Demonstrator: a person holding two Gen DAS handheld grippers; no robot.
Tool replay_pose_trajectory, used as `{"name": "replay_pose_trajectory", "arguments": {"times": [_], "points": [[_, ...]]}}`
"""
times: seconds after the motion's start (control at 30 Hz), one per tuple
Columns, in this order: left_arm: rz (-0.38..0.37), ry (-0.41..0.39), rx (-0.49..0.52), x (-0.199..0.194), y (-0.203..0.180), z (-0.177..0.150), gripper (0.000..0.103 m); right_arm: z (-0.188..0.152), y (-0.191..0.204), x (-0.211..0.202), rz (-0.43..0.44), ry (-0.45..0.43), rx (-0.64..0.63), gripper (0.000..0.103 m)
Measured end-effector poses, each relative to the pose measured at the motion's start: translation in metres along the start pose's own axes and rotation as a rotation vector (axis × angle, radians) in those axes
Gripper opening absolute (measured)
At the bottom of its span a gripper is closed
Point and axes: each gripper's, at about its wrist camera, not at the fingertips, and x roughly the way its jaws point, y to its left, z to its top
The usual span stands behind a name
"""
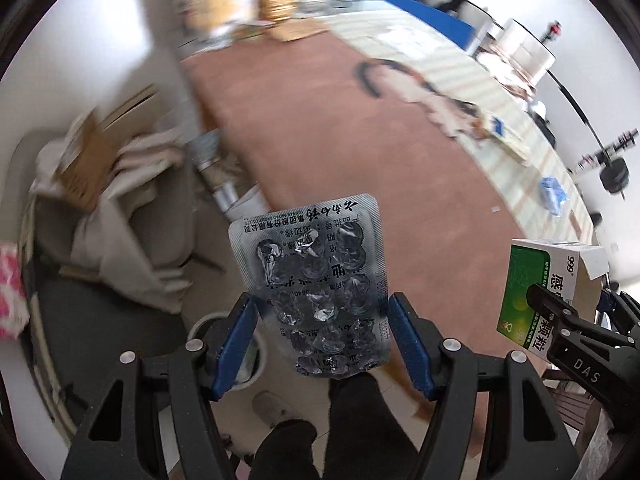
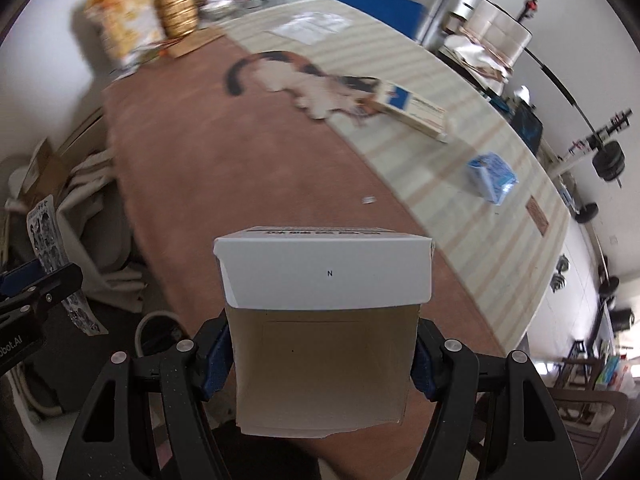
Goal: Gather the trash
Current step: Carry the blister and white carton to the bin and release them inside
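My left gripper (image 1: 322, 340) is shut on a used silver blister pack (image 1: 316, 280), held upright in the air past the table's near end. My right gripper (image 2: 322, 356) is shut on an opened medicine box (image 2: 324, 320), its white flap up; the same green and white box (image 1: 536, 292) shows at the right of the left wrist view. The left gripper with the blister pack (image 2: 60, 264) shows at the left edge of the right wrist view. A flat blue and white box (image 2: 416, 112) and a blue packet (image 2: 492, 176) lie on the table.
A long table with a brown mat (image 2: 240, 168) and a striped cloth (image 2: 460, 152) with a cat print stretches ahead. A white round bin (image 1: 248, 344) stands on the floor below the left gripper. Chairs with cardboard and cloth (image 1: 104, 184) stand left. Gold jar (image 2: 176, 12) at the far end.
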Motion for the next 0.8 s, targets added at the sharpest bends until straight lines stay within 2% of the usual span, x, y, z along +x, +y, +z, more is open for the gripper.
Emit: {"name": "replay_pose_trajectory", "arguments": {"times": [0.13, 0.2, 0.3, 0.4, 0.47, 0.5, 0.63, 0.7, 0.77, 0.8], "points": [[0.010, 0.024, -0.100, 0.001, 0.076, -0.048, 0.065, -0.038, 0.073, -0.004, 0.062, 0.015, -0.060, 0.073], [0.022, 0.062, -0.162, 0.015, 0.117, -0.074, 0.064, -0.059, 0.113, 0.006, 0.110, 0.049, -0.092, 0.073], [0.029, 0.146, -0.276, 0.057, 0.176, -0.114, 0.064, -0.091, 0.166, 0.045, 0.206, 0.136, -0.119, 0.073], [0.024, 0.224, -0.380, 0.114, 0.225, -0.150, 0.064, -0.121, 0.210, 0.103, 0.280, 0.253, -0.117, 0.073], [0.004, 0.276, -0.432, 0.165, 0.254, -0.170, 0.064, -0.144, 0.240, 0.160, 0.329, 0.356, -0.085, 0.073], [-0.015, 0.297, -0.458, 0.189, 0.264, -0.178, 0.064, -0.150, 0.247, 0.176, 0.346, 0.382, -0.076, 0.073], [-0.056, 0.358, -0.534, 0.276, 0.296, -0.203, 0.065, -0.179, 0.284, 0.284, 0.388, 0.481, -0.021, 0.073], [-0.060, 0.364, -0.556, 0.320, 0.310, -0.213, 0.074, -0.187, 0.300, 0.323, 0.400, 0.499, -0.014, 0.074], [-0.054, 0.368, -0.570, 0.348, 0.320, -0.219, 0.102, -0.192, 0.313, 0.366, 0.411, 0.509, -0.006, 0.077], [-0.049, 0.376, -0.582, 0.363, 0.326, -0.223, 0.103, -0.194, 0.321, 0.393, 0.428, 0.520, -0.006, 0.077]]}}
